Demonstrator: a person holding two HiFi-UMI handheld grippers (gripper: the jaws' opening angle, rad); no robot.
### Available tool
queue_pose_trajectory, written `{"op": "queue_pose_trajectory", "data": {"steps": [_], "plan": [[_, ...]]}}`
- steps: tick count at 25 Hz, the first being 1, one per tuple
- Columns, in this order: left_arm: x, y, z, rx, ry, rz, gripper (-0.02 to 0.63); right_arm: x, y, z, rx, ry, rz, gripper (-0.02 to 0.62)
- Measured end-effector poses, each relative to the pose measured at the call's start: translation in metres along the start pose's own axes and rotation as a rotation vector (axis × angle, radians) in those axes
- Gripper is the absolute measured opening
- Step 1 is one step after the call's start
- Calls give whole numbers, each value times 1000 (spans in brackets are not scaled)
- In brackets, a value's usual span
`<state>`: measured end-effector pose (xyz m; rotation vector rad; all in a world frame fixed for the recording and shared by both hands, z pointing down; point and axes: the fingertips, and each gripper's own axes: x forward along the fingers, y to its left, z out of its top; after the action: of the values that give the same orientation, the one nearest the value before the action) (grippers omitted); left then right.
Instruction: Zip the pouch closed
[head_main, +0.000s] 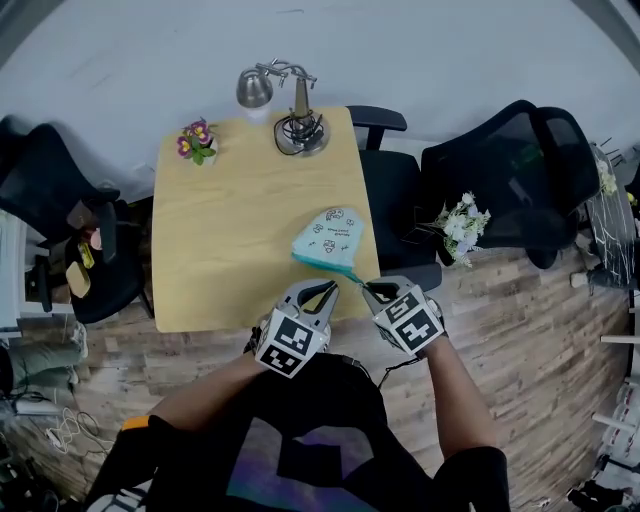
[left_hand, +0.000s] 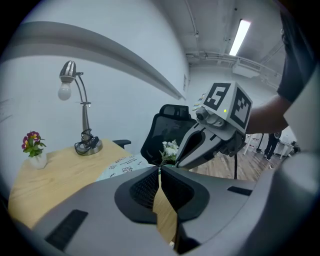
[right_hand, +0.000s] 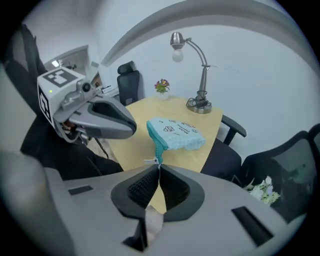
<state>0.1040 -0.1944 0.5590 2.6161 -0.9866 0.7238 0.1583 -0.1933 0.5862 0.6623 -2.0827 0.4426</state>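
At the far left we see a black office chair (head_main: 60, 200) pushed up to the left edge of the wooden table (head_main: 230, 250), which stands on a plank floor (head_main: 520, 330). On the table's far left corner sits a small white flower pot (head_main: 197, 142) with purple blooms, and to its right, at the far edge, a silver lamp (head_main: 292, 112) with a cable coiled on its round base. Nearer to us the left tongs (left_hand: 160, 168) reach in over the table's near edge; their tips meet and we make out nothing between them, and from the right gripper view their nose sits just beside the pouch without clearly touching it. The pouch (head_main: 330, 236), pale blue with small printed emblems and a teal zip edge, is over the near right part of the table, its rounded end pointing away from us and the zip edge turned toward us; we cannot tell how much of it rests on the wood. The teal edge runs down to the right tongs (right_hand: 159, 167), which are pressed together on the small pale zip pull (right_hand: 150, 161) at their very tip. Right of the table stand two more black chairs (head_main: 520, 170), and between them a bunch of white flowers (head_main: 462, 222)
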Motion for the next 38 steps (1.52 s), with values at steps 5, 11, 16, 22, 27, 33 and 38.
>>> {"op": "queue_pose_trajectory", "data": {"steps": [5,11,16,22,27,33,38], "plan": [[-6,-10,16,44,-22,-51,28,-14,7,18,131,-95,41,28],[-3,-12,9,110,36,-66,91,-19,9,27,217,-155,51,28],[1,-14,10,140,52,-84,92,-23,15,32,249,-185,63,28],[8,-16,13,141,48,-94,91,-26,19,33,236,-184,69,28],[8,-13,16,145,37,-77,35,-25,20,32,233,-183,70,28],[8,-4,21,148,22,-49,20,-30,14,38,254,-211,79,28],[6,20,20,130,31,-9,17,-30,13,44,253,-219,65,26]]}}
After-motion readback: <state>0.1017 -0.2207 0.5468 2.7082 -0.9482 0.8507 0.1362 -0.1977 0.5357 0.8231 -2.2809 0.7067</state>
